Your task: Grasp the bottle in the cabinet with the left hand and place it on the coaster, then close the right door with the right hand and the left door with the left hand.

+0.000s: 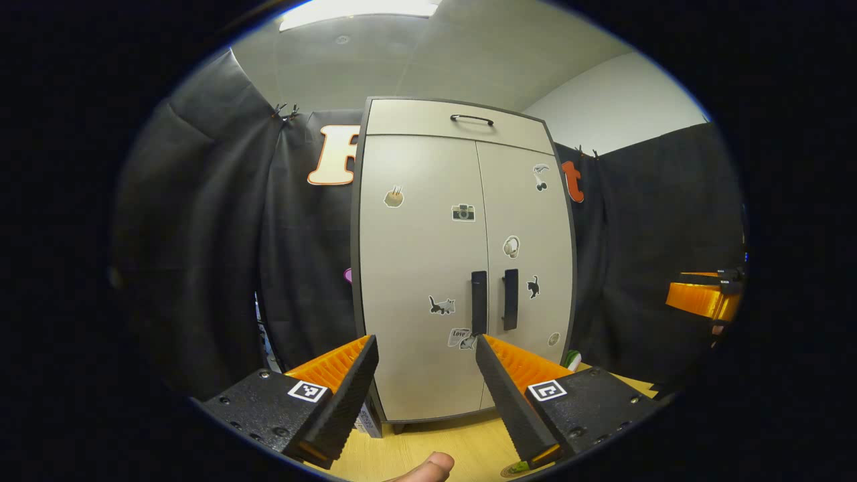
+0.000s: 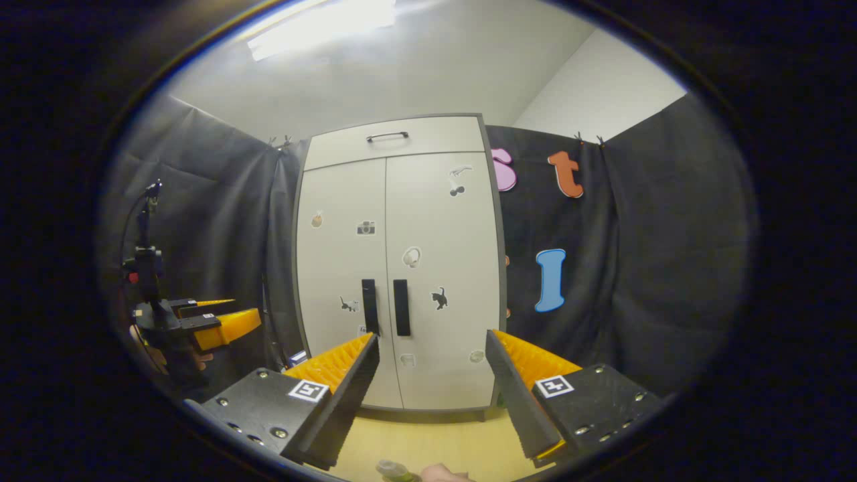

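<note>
Both cabinet doors are closed, both grippers held apart in front.

The bottle point(image 2: 395, 470) shows as a greenish top at the near edge of the desk point(image 2: 435, 442), beside a fingertip. The cabinet point(image 1: 462, 268) stands at the far edge, left door point(image 1: 418, 268) and right door point(image 1: 529, 254) shut. The left gripper point(image 1: 427, 391) is wide and holds nothing; the right gripper point(image 2: 432, 388) is wide too.
</note>
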`<state>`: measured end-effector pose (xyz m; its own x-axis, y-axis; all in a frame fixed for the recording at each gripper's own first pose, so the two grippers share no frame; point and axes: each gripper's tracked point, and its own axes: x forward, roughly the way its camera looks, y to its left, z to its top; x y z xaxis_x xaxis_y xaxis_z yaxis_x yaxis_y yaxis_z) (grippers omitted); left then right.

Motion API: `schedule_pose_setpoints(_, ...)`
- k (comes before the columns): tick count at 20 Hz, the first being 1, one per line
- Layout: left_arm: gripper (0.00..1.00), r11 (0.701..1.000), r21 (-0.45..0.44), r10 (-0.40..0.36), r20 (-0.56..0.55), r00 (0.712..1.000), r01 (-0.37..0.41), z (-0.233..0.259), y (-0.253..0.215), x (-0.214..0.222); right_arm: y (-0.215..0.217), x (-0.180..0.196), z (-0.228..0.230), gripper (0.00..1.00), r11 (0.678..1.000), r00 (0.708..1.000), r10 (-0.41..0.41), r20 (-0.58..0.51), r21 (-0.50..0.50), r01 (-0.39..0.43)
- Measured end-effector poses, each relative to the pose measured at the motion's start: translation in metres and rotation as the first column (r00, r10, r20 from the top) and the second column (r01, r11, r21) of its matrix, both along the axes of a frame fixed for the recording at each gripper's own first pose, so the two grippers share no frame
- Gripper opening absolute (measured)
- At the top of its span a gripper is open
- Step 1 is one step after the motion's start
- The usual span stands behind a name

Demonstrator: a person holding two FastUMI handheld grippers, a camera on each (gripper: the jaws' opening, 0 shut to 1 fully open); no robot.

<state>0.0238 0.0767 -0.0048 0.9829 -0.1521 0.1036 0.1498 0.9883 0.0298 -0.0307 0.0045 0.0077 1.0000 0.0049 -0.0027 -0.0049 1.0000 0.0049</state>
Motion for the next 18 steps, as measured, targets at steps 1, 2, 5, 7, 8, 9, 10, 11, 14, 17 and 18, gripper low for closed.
schedule_pose_setpoints(1, 0.93, 1.0, 0.001, -0.003, -0.001, 1.0, 0.003, -0.001, 0.001, -0.001, 0.002, 0.0, 0.0, 0.96, 1.0, 1.0, 0.003, 0.001, -0.001, -0.003)
schedule_pose_setpoints(2, 0.93, 1.0, 0.004, -0.006, -0.003, 1.0, 0.006, -0.003, 0.003, -0.003, 0.005, 0.0, 0.0, 0.96, 1.0, 1.0, 0.009, 0.003, 0.001, -0.009)
schedule_pose_setpoints(5, 0.93, 1.0, 0.011, -0.004, -0.013, 1.0, 0.004, -0.008, 0.009, -0.006, 0.013, 0.0, 0.003, 0.96, 1.0, 1.0, 0.013, 0.014, 0.006, -0.013)
schedule_pose_setpoints(7, 0.93, 1.0, 0.001, -0.008, -0.023, 1.0, 0.008, -0.012, 0.012, -0.007, 0.015, 0.0, 0.005, 0.93, 1.0, 1.0, 0.001, 0.024, -0.001, -0.001)
schedule_pose_setpoints(8, 0.93, 1.0, -0.005, -0.014, -0.028, 1.0, 0.013, -0.014, 0.013, -0.008, 0.017, -0.001, 0.004, 0.96, 1.0, 1.0, -0.001, 0.026, -0.001, 0.001)
schedule_pose_setpoints(9, 0.93, 1.0, -0.009, -0.016, -0.032, 0.999, 0.015, -0.015, 0.014, -0.008, 0.019, -0.001, 0.004, 0.96, 1.0, 1.0, -0.003, 0.028, -0.002, 0.003)
schedule_pose_setpoints(10, 0.93, 1.0, -0.012, -0.018, -0.033, 0.999, 0.018, -0.015, 0.016, -0.007, 0.021, -0.002, 0.005, 0.96, 1.0, 1.0, -0.005, 0.029, -0.008, 0.005)
schedule_pose_setpoints(11, 0.93, 1.0, -0.015, -0.017, -0.033, 0.999, 0.016, -0.015, 0.018, -0.008, 0.023, -0.002, 0.004, 0.96, 1.0, 0.999, -0.009, 0.031, -0.018, 0.009)
schedule_pose_setpoints(14, 0.93, 1.0, -0.021, -0.011, -0.035, 0.999, 0.011, -0.016, 0.025, -0.007, 0.025, -0.003, 0.003, 0.96, 0.998, 0.999, -0.033, 0.037, -0.043, 0.035)
schedule_pose_setpoints(17, 0.93, 1.0, -0.023, -0.006, -0.042, 0.999, 0.005, -0.017, 0.031, -0.006, 0.029, -0.001, 0.004, 0.96, 0.998, 0.998, -0.05, 0.037, -0.039, 0.051)
schedule_pose_setpoints(18, 0.94, 1.0, -0.022, -0.001, -0.044, 0.999, 0.0, -0.017, 0.033, -0.005, 0.031, -0.001, 0.006, 0.96, 0.998, 0.998, -0.051, 0.037, -0.041, 0.052)
